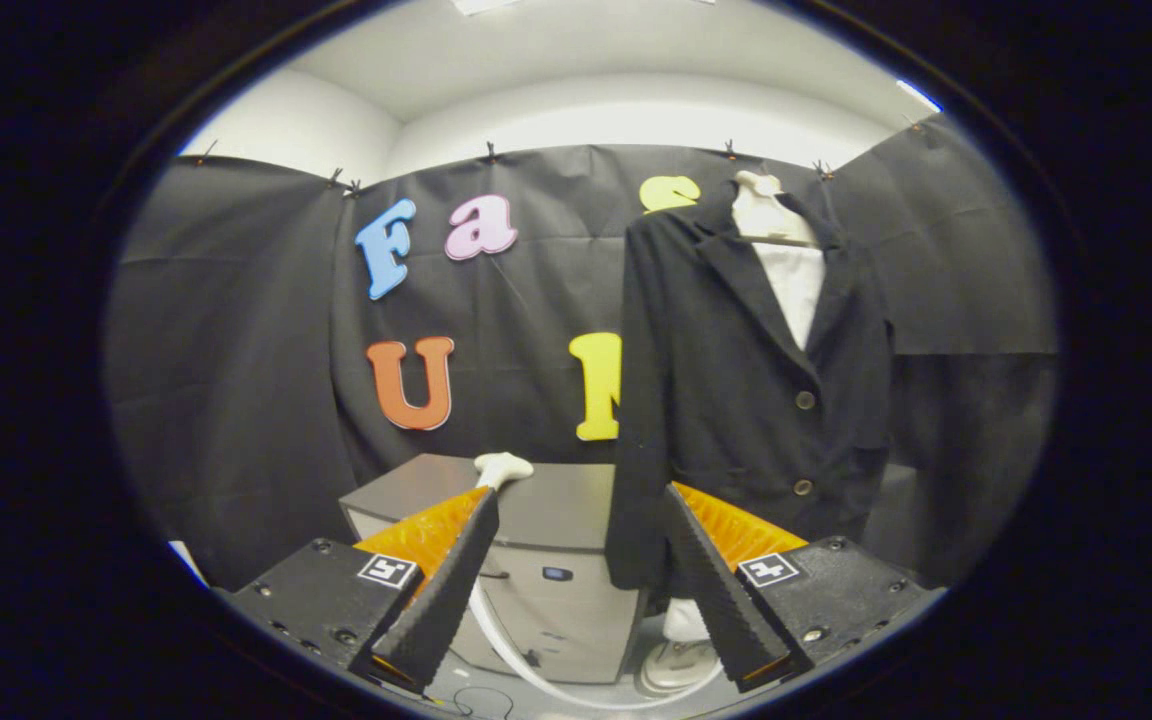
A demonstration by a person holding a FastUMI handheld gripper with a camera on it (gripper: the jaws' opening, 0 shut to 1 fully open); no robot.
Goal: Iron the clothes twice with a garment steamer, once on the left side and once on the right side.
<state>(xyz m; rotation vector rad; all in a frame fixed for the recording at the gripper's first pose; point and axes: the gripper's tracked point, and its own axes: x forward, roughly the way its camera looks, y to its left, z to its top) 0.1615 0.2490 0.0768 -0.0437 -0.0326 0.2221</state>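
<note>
Steamer head lies on the cabinet beyond our wide-open, empty hand-held gripper; we centre on its handle before closing.

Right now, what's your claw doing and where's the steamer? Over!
Gripper open, holding nothing. Steamer head lying on grey steamer unit, beyond the fingers, its hose hanging down. Black jacket on mannequin, to its right. Nothing in the way.
</note>
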